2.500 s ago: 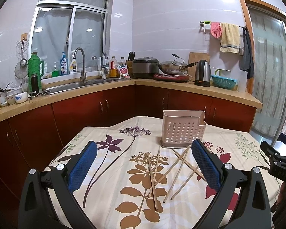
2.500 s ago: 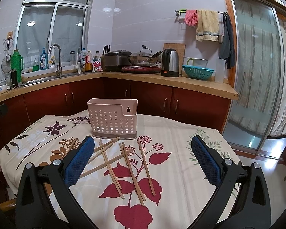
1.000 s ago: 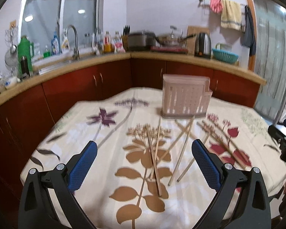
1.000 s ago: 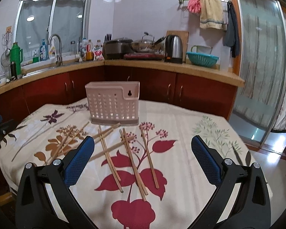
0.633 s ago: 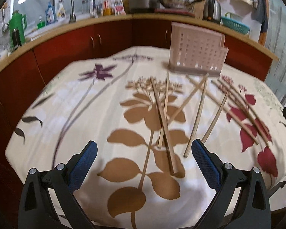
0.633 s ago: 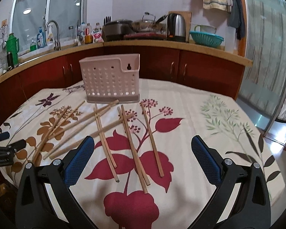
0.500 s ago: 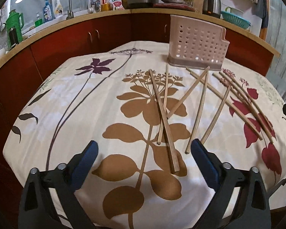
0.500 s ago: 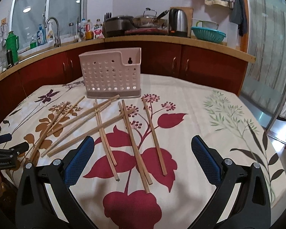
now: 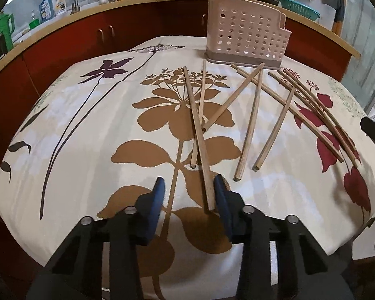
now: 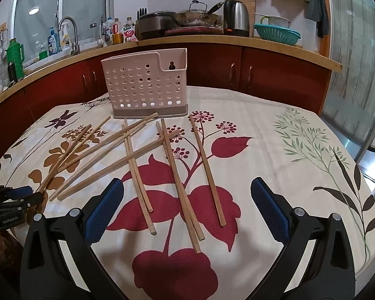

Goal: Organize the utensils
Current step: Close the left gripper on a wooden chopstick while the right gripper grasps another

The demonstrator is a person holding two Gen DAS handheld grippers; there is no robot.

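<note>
Several wooden chopsticks (image 9: pixel 250 122) lie scattered on the flowered tablecloth in front of a pink perforated utensil holder (image 9: pixel 246 41). My left gripper (image 9: pixel 188 187) is low at the table's near edge, half closed, with a gap still between its pads. The near end of one chopstick (image 9: pixel 200 145) lies between the pads, against the right one. My right gripper (image 10: pixel 187 197) is wide open and empty above the chopsticks (image 10: pixel 182 175) on the red flowers. The holder (image 10: pixel 146 86) stands behind them. The left gripper (image 10: pixel 25 196) shows at the left edge of the right wrist view.
The round table (image 10: pixel 300 137) drops off at its near and side edges. Red cabinets and a counter (image 10: pixel 237 41) with kettle, wok, cooker, sink and bottles run behind it. A glass door (image 10: pixel 355 62) is at the right.
My left gripper has dropped toward the table, moved in on the nearest chopstick and narrowed from wide open around its end. My right gripper has eased forward and stays wide open.
</note>
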